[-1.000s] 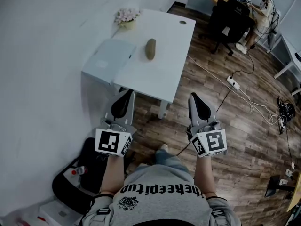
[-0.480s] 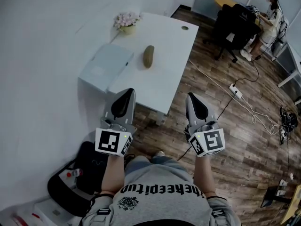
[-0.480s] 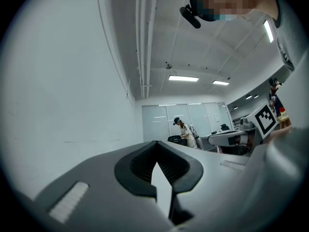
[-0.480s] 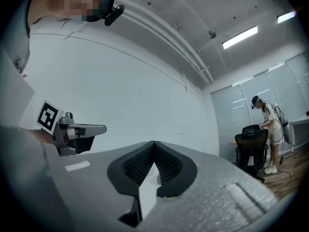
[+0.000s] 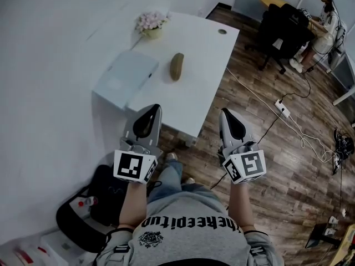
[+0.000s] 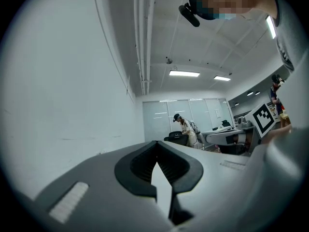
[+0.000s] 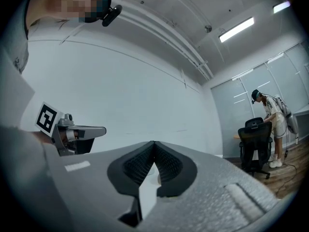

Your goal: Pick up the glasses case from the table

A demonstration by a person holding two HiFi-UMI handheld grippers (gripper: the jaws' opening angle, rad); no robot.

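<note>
The glasses case (image 5: 176,66) lies untouched near the middle of the white table (image 5: 194,96), lengthwise toward the far end, with a pot of flowers (image 5: 150,22) at the far left corner and a pale flat box (image 5: 126,75) overhanging the table's left edge. Both tools are still short of it. The left gripper (image 5: 150,111) and right gripper (image 5: 226,115) are held level and side by side at the table's near end, each with its jaws pressed together at the tips and nothing between them. Compared with a second ago, the table sits lower and closer in the head view, and its near edge now lies just past the gripper tips. One leg has stepped forward beneath the left gripper, so the wearer appears to be walking up to the table. The case, flowers and box have kept their places on the table throughout, and neither gripper has opened. By this reading the task is still in its approach, and one gripper must open before any pickup. At the far right, another person (image 5: 323,15) stands at a desk beside a black chair (image 5: 280,29).
</note>
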